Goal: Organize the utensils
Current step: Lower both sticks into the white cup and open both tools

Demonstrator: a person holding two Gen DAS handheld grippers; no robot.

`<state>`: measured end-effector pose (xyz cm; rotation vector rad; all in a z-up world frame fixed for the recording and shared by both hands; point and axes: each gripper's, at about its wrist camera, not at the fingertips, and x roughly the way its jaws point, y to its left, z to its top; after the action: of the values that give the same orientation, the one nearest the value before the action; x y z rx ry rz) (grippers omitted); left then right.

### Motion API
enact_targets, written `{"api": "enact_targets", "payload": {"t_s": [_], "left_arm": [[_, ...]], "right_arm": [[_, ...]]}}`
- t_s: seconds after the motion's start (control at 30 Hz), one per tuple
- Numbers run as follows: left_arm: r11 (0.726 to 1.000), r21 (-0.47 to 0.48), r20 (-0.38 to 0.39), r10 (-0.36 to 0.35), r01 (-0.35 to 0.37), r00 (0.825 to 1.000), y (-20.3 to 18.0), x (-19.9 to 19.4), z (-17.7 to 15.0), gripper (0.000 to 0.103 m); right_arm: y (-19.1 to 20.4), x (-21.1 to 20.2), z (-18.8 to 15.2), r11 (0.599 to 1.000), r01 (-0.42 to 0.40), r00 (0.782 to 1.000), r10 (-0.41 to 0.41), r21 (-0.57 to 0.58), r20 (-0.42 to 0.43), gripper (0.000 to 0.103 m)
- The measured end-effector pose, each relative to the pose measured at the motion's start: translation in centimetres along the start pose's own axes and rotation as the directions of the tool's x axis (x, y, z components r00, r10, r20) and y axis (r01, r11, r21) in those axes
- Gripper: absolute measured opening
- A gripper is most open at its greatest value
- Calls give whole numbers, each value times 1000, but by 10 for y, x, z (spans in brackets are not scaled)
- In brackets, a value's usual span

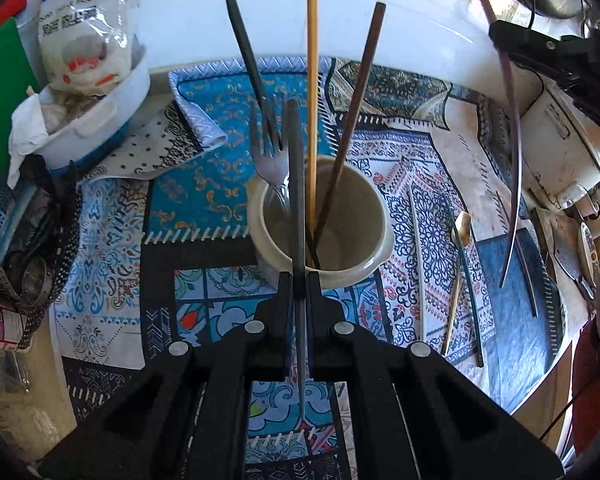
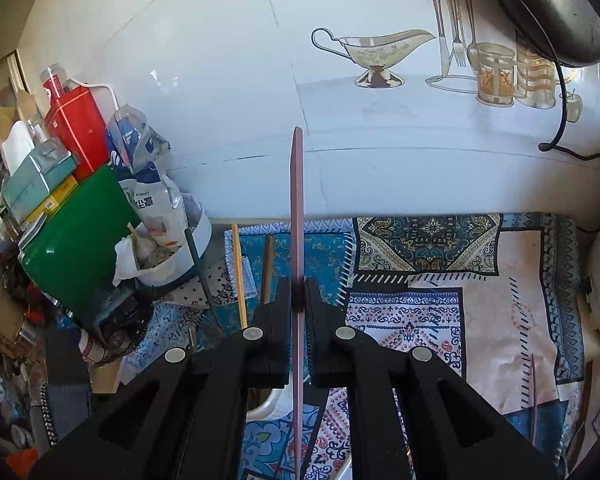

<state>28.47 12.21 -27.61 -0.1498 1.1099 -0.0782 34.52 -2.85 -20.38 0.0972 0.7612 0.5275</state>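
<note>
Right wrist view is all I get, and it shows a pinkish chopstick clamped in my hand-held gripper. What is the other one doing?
Observer: The left hand-held gripper is shut on a dark grey chopstick, held just over the near rim of the cream utensil cup.
Operator: What is already inside that cup?
Observer: A black chopstick, a yellow chopstick, a brown chopstick and a metal fork, tines up.
Operator: Anything left lying on the cloth?
Observer: Yes, to the right of the cup: a gold spoon, a white chopstick and a dark chopstick, all flat on the patterned cloth.
</note>
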Motion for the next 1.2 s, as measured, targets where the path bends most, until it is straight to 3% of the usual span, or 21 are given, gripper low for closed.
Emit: {"api": "enact_targets", "payload": {"t_s": [0.23,0.33,0.47,0.53,0.7,0.9,1.2], "left_arm": [[999,4,-32,-36,36,999,1,-5,8,4],[1000,23,27,-4,3,1000,-3,-21,10,4],[1000,-28,141,-1,5,990,4,-52,22,4],[998,-61,224,22,-8,974,7,-68,31,4],[990,-144,401,67,-9,914,15,-94,59,4],[985,-171,468,106,-27,877,22,-91,76,4],[979,-203,442,102,-11,891,36,-72,62,4]], "right_arm": [[7,-3,-3,1000,-10,1000,10,-21,-1,6],[10,-4,2,999,-17,1000,18,-27,18,6],[16,-3,12,999,-26,999,27,-33,46,6],[18,-4,17,999,-28,998,30,-34,62,6],[19,-4,27,999,-37,995,39,-26,90,6],[30,11,35,998,-53,992,55,-20,111,6],[51,51,21,1000,1,988,2,-18,155,6]]}}
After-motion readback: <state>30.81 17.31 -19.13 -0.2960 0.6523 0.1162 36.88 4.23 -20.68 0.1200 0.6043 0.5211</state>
